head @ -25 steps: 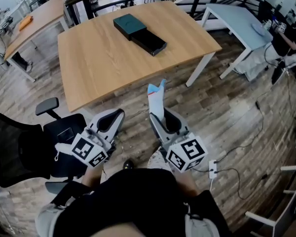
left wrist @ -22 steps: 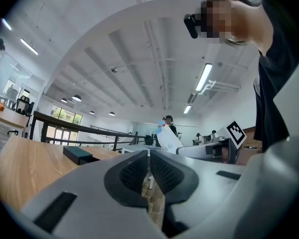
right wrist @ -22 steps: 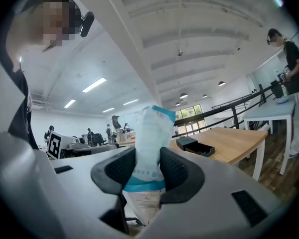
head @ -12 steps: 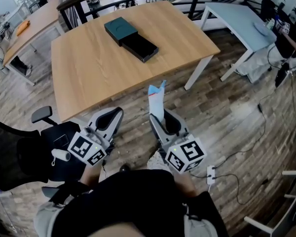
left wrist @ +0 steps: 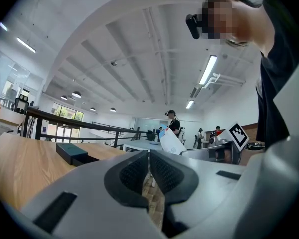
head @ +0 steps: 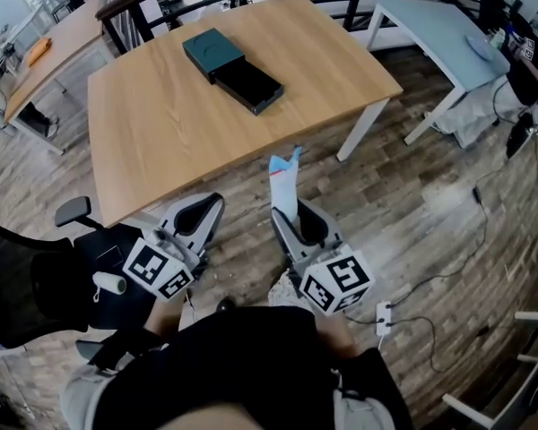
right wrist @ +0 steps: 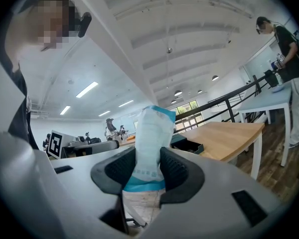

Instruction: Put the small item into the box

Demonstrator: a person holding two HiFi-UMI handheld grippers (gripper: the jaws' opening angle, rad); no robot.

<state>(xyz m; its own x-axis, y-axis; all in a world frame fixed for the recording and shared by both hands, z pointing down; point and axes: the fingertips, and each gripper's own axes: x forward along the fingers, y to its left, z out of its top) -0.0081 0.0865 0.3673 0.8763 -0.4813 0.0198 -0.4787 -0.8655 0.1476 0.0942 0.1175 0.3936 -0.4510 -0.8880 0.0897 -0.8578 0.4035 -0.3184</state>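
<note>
A dark open box (head: 248,87) lies on the wooden table (head: 161,133), its teal lid (head: 212,50) resting beside it at the far end. My right gripper (head: 290,211) is shut on a white and blue sachet (head: 284,179) that sticks up from its jaws, held over the floor short of the table's near edge. In the right gripper view the sachet (right wrist: 152,141) stands pinched between the pads, with the box (right wrist: 188,145) beyond. My left gripper (head: 200,219) is shut and empty beside it; its view shows the box (left wrist: 72,152) on the table.
A black office chair (head: 49,276) stands at the left, close to my left gripper. A light blue table (head: 439,34) is at the far right, another wooden desk (head: 36,56) at the far left. Cables and a power strip (head: 383,312) lie on the wooden floor.
The table and box have shifted slightly left and nearer in the head view as the person moved. Both grippers keep the same pose, the sachet still held.
</note>
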